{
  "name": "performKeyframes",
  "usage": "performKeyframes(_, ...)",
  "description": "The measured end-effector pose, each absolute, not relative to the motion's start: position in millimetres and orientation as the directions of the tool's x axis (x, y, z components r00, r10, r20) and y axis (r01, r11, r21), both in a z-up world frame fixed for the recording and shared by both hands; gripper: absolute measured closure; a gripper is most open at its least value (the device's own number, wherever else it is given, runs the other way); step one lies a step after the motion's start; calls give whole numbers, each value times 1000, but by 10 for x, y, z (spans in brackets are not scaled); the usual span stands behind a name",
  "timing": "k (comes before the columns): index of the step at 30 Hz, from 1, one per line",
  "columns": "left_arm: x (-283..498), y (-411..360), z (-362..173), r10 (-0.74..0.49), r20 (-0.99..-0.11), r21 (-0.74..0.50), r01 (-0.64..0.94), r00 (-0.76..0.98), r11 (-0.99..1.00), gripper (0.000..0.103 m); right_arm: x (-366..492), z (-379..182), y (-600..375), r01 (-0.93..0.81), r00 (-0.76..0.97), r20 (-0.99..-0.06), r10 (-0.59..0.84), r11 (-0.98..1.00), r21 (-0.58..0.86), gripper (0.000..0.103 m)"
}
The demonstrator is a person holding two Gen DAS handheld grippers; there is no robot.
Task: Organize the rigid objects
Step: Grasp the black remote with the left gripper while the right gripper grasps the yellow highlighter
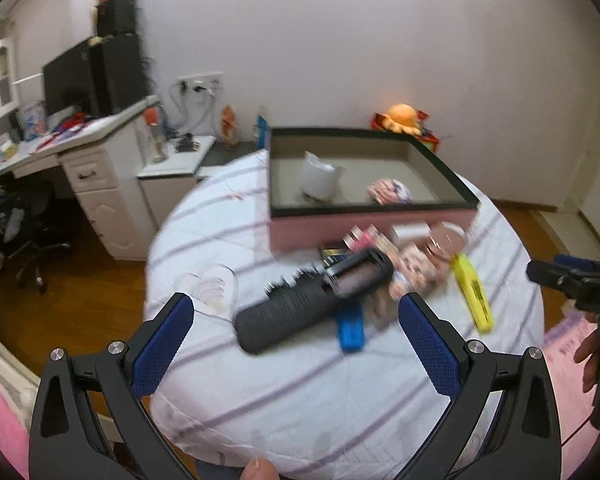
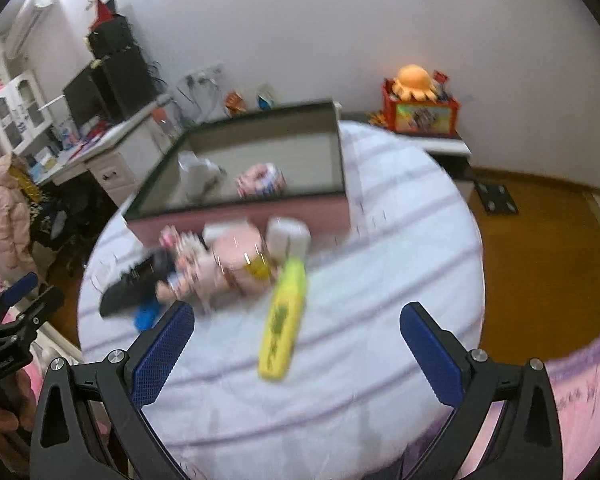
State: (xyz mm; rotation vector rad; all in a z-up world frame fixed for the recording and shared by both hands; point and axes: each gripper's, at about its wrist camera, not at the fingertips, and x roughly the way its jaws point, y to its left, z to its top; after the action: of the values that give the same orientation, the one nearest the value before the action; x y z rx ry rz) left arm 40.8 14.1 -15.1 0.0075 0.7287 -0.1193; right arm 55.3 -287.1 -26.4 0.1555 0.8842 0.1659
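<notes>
A pink box with a dark rim (image 1: 374, 204) (image 2: 236, 216) stands on the striped bed; inside lie a white container (image 1: 318, 178) (image 2: 196, 174) and a pink patterned packet (image 1: 390, 191) (image 2: 261, 180). In front of the box lies a pile: a black hairbrush (image 1: 312, 300) (image 2: 134, 286), a blue item (image 1: 351, 330) (image 2: 146, 314), pink packets (image 1: 414, 268) (image 2: 220, 268) and a yellow-green tube (image 1: 472, 294) (image 2: 286, 320). My left gripper (image 1: 296, 344) is open just short of the hairbrush, nothing between its fingers. My right gripper (image 2: 296, 344) is open near the tube, empty.
A white desk with drawers and a monitor (image 1: 92, 160) (image 2: 112, 152) stands at the left beside an office chair (image 1: 28, 224). A red toy box with an orange plush (image 2: 418, 104) (image 1: 406, 120) sits by the wall. Wooden floor (image 2: 540, 248) surrounds the bed.
</notes>
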Motion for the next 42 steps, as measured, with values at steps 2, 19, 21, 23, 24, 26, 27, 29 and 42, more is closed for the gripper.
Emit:
performKeyframes(2, 418, 133, -218, -120, -679, -35, 131, 724, 991, 0, 455, -388, -2855, -47, 601, -777, 187, 979, 199, 0)
performKeyframes(19, 862, 193, -688, -157, -731, 35, 267, 664, 963, 0, 477, -584, -2659, -14, 558, -823, 104, 993, 117, 0)
performKeyframes(21, 957, 191, -763, -164, -740, 50, 296, 652, 954, 0, 500, -615, -2644, -13, 548, -830, 101, 994, 112, 0)
performKeyframes(23, 1058, 193, -831, -181, -748, 54, 329, 639, 943, 0, 534, -649, -2638, -8, 539, -837, 94, 994, 106, 0)
performKeyframes(24, 1106, 187, -875, -195, -755, 52, 353, 626, 934, 0, 552, -664, -2635, -5, 535, -840, 91, 995, 104, 0)
performKeyframes(26, 1213, 156, -1004, -204, -781, 55, 390, 590, 919, 1, 587, -692, -2627, -1, 526, -846, 85, 995, 99, 0)
performKeyframes(27, 1245, 135, -1073, -202, -794, 56, 400, 573, 915, 3, 607, -717, -2623, 1, 520, -851, 82, 995, 96, 0)
performKeyframes(29, 1233, 144, -1084, -246, -784, 13, 411, 570, 912, 9, 638, -757, -2606, 0, 510, -856, 78, 996, 91, 0)
performKeyframes(42, 958, -4, -936, -360, -793, -128, 444, 492, 887, 48, 756, -875, -2577, 6, 510, -858, 58, 997, 71, 0)
